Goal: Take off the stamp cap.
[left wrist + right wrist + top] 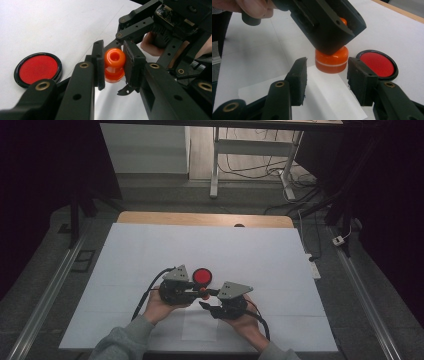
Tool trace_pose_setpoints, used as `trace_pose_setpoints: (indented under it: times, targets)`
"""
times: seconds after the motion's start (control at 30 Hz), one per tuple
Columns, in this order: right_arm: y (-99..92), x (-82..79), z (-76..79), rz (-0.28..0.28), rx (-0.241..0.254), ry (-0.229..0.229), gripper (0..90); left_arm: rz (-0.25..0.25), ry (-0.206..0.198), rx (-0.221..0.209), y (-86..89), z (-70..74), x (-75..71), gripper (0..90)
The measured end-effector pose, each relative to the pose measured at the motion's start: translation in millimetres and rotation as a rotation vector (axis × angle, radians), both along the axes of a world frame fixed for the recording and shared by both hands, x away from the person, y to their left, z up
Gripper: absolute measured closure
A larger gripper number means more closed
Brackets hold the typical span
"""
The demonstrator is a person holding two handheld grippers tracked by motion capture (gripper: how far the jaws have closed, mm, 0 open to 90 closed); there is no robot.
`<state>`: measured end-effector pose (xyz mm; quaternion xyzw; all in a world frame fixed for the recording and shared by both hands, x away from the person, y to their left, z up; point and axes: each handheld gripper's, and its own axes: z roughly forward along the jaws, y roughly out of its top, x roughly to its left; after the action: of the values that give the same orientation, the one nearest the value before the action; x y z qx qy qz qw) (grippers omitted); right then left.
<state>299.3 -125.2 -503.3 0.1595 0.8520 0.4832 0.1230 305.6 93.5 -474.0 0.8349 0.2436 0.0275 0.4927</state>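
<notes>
orange bottle | glossy plastic | held above table, apparently upright

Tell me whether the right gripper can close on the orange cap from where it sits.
Probably yes. The right gripper has a jaw on either side of the orange cap, with nothing between. The left gripper grips only the narrower orange part above it, leaving the cap's sides free.

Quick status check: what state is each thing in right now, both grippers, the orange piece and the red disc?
Left gripper: shut on the orange piece, holding it off the table.
Orange piece: clamped by its upper part; its wide lower end hangs free between the right gripper's jaws.
Right gripper: open, pads either side of the lower end, not touching.
Red disc: lying flat on the table, untouched.
</notes>
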Motion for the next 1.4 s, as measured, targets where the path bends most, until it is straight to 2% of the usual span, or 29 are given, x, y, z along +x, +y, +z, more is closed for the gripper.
trace_pose_setpoints:
  times: [0.37, 1.0, 1.2, 1.4]
  targets:
    - [2.1, 1.0, -0.1, -0.01, -0.002, 0.006, 57.9, -0.001, 0.001, 0.0, -0.1, 0.1, -0.5, 72.5]
    - [1.3, 1.8, 0.2, -0.01, 0.004, 0.017, 63.5, -0.004, -0.001, 0.003, -0.7, -0.4, -0.6, 72.6]
    - [1.3, 0.4, 0.5, -0.02, 0.003, 0.006, 64.4, -0.005, -0.022, 0.001, -0.7, -0.3, -1.8, 72.7]
    - [0.7, -1.0, 0.0, -0.033, 0.013, -0.007, 64.7, 0.0, -0.024, -0.018, 0.2, -1.9, -2.1, 72.9]
